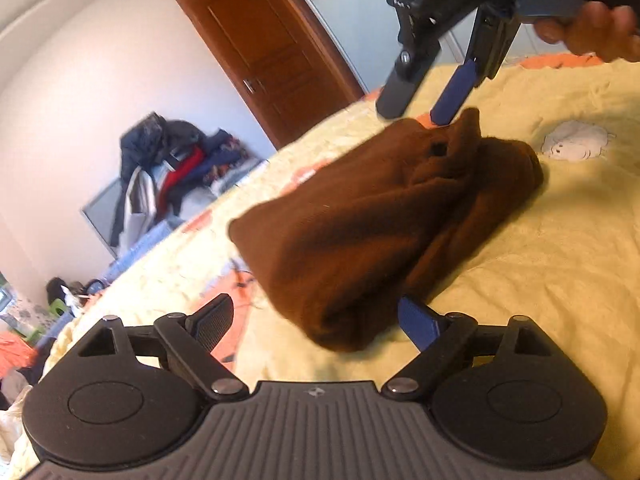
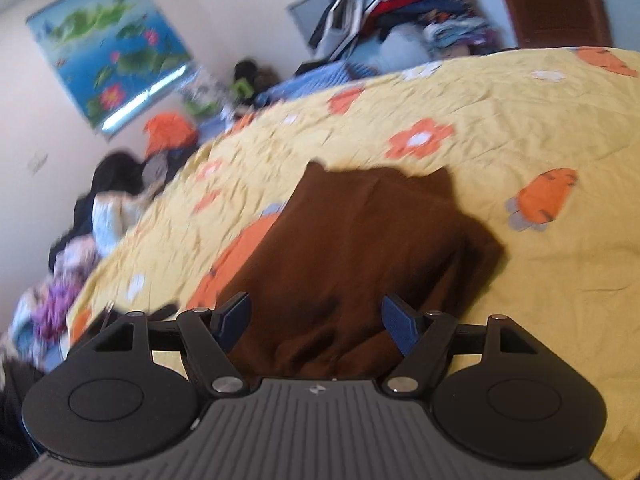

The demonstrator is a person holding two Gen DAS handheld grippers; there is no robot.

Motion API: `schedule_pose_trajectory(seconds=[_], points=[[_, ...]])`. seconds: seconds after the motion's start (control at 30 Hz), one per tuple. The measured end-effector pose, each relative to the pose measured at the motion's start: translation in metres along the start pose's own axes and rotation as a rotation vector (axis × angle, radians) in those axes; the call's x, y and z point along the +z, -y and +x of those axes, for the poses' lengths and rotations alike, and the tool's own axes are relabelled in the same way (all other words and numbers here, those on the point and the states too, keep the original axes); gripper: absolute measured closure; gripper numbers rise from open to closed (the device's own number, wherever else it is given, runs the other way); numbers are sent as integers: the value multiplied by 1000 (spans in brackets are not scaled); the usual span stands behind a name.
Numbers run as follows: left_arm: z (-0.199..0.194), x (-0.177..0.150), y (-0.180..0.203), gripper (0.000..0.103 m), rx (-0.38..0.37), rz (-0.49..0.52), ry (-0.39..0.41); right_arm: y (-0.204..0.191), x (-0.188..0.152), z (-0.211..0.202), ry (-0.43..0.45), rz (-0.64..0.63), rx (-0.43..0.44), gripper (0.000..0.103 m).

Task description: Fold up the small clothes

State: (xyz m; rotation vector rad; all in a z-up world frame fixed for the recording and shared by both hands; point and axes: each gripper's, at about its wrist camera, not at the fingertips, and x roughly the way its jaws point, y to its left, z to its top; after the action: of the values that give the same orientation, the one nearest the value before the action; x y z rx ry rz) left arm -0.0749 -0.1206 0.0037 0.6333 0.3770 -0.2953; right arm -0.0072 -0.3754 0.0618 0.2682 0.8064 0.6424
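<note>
Left wrist view: my left claw (image 1: 314, 322) has its fingers spread wide, nothing pinched; the near corner of the brown garment (image 1: 384, 216) lies between them, touching neither pad that I can see.
Right wrist view: my right claw (image 2: 316, 326) is also spread wide, the garment's near edge running under the gap between its fingers.
Right claw from the left camera: it hangs over the far end of the garment (image 1: 418, 106), fingers apart, the blue finger (image 1: 456, 94) just at the raised fold; whether it touches the cloth I cannot tell.
My right hand (image 1: 592, 26): wrapped round the claw's handle at the top right corner.
Garment: bunched and partly folded on the bed (image 2: 540, 320), one corner poking up at the far end, its edges blurred.
Open room: bare yellow bedspread lies to the right of the garment in both views, and more beyond it toward the bed's far edge.
Bed's edge: past it sits a heap of clothes (image 1: 176, 160) by the wall, near a brown door (image 1: 264, 48).
Wall: a blue flower picture (image 2: 116, 48).
</note>
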Motion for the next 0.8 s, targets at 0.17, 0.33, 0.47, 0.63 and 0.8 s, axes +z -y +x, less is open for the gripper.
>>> schedule_pose_trajectory(seconds=[0.17,0.33,0.47,0.63,0.8], points=[[3,5,-15,50,-76,-126,-68,-3,-11,28,-112,-27,-72,30],[0,0,-18,49,-83,-151,-81,-9,-7,10,-78,-24,-64,33],[10,2,-27,49,-109,-209,-112,-10,-9,18,-118,-26,-56,33],[20,6,-42,50,-160,-344,-158,-12,-14,30,-120,-60,-47,64],[12,2,-69,89,-234,-469,-169,-3,-12,12,-90,-52,-43,80]])
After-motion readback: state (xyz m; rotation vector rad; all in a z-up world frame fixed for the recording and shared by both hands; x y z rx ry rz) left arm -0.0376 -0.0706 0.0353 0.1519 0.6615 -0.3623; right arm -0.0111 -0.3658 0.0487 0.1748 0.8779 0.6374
